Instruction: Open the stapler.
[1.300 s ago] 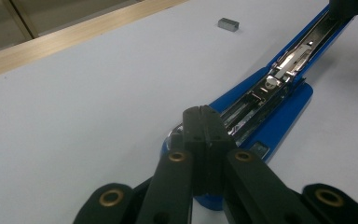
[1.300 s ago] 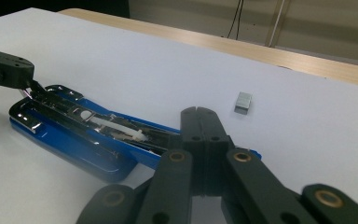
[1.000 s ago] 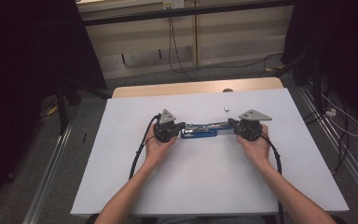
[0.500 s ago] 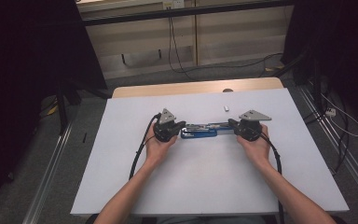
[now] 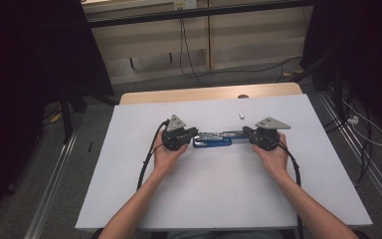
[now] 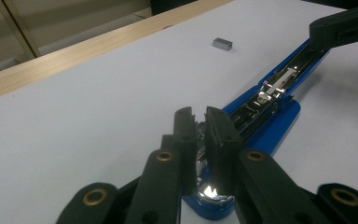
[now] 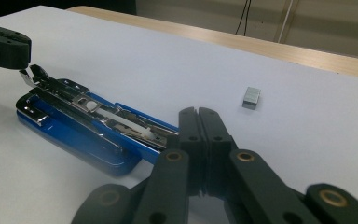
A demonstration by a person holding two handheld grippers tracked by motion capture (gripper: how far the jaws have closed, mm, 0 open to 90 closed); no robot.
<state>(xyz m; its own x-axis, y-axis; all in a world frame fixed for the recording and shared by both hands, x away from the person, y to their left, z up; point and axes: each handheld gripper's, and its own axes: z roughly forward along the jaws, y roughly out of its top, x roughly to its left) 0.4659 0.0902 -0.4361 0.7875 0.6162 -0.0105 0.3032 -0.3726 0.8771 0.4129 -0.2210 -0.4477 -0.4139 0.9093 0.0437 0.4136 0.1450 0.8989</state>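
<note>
A blue stapler (image 5: 214,142) lies unfolded on the white table (image 5: 204,199), its metal magazine (image 7: 88,105) bared above the blue base. My left gripper (image 5: 196,132) is at its left end. Its jaws have just been opening, and they stand a narrow gap apart (image 6: 199,114) with the magazine's front tab between them. My right gripper (image 5: 246,132) is shut, jaws flush together (image 7: 198,114), its tip against the end of the flipped-back blue cover (image 7: 144,121). Nothing shows pinched there. A small block of staples (image 5: 241,115) lies just beyond the stapler.
The white sheet covers a wooden tabletop whose bare strip (image 5: 209,93) shows at the far edge. Cables trail from both grippers towards the person. Dark stands and floor cables surround the table.
</note>
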